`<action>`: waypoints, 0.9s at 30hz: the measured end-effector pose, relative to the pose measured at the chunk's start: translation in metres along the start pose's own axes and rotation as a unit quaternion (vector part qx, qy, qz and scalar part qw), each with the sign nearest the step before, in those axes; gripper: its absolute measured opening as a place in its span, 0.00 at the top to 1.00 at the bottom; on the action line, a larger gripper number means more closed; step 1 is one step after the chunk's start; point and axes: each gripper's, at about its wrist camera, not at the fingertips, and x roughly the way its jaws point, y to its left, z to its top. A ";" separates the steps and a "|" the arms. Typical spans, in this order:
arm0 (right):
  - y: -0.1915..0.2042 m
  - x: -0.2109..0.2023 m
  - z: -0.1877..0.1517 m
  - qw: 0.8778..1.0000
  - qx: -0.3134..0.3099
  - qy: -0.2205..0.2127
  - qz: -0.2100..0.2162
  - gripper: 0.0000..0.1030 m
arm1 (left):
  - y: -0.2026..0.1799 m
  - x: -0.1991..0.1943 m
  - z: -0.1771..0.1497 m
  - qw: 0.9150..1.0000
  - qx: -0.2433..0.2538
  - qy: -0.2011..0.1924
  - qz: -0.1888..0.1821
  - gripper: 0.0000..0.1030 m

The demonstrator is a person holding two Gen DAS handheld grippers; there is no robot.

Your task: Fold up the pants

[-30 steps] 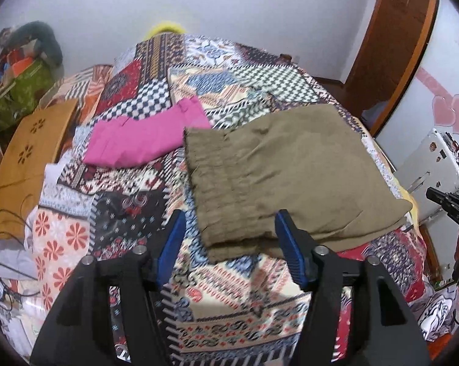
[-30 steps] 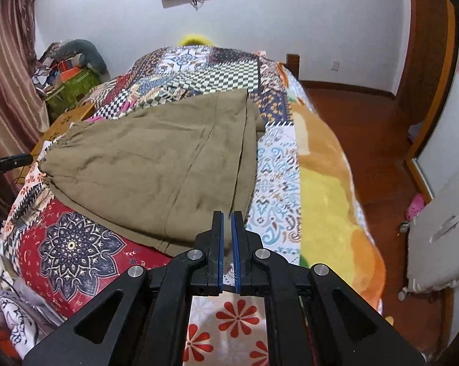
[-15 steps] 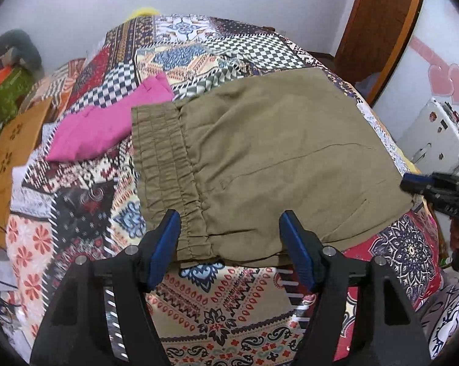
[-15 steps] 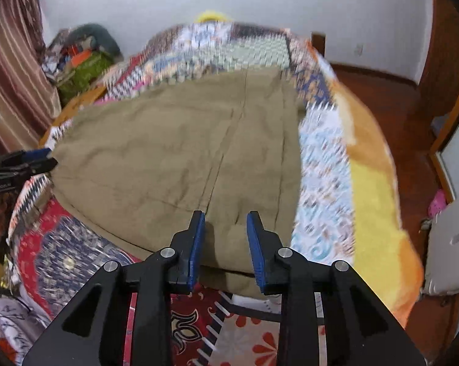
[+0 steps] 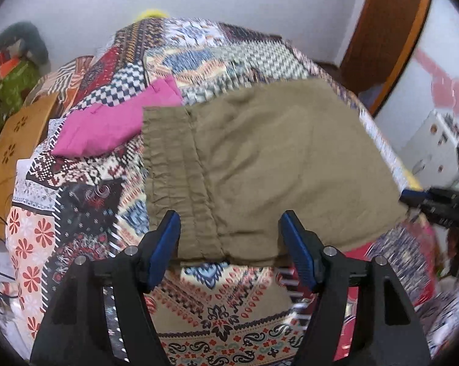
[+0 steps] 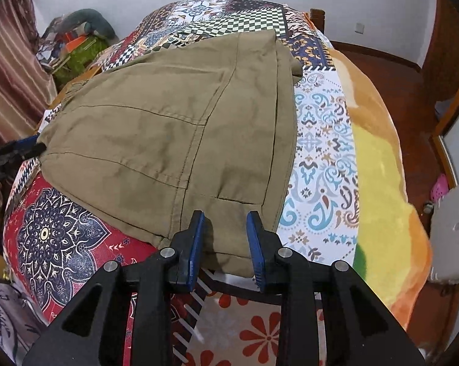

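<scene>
The olive-khaki pants (image 5: 260, 164) lie flat across the near half of the bed (image 6: 324, 140), on a patchwork bedspread (image 5: 217, 302), already doubled so the elastic waistband (image 5: 174, 183) sits toward the bed's left edge and the leg hems toward its right side. A folded pink garment (image 5: 113, 125) lies just beyond the waistband, touching its far corner.

The left tool (image 5: 229, 244) hovers released and wide over the near waistband corner, pads clear of the cloth. The right tool (image 6: 225, 241) is also released, at a narrower gap, straddling the near hem corner (image 6: 229, 259); nothing is pinched yet.

The fabric looks like a thin woven cotton: light, limp, lightly creased, and not slippery against the bedspread. It will sag between two held points and its stacked layers may slide apart. The best hold is probably the two near corners, pinching through every layer, where the gathered waistband and stitched hem give thicker, firmer edges to bite.
</scene>
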 end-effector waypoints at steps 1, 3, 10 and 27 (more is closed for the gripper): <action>-0.002 0.000 0.006 1.000 -0.002 -0.002 -0.003 0.75 | 0.003 -0.005 0.005 1.000 -0.005 -0.008 0.000 0.33; -0.005 -0.004 0.016 1.000 -0.005 -0.010 -0.009 0.75 | 0.010 -0.017 0.018 0.999 -0.013 -0.032 0.010 0.33; -0.018 -0.021 0.066 0.997 -0.004 -0.075 -0.021 0.68 | 0.032 -0.019 0.061 0.996 -0.021 -0.062 0.052 0.33; -0.041 0.050 0.170 0.995 -0.010 -0.088 -0.036 0.66 | 0.067 0.088 0.113 0.997 -0.047 0.011 0.055 0.33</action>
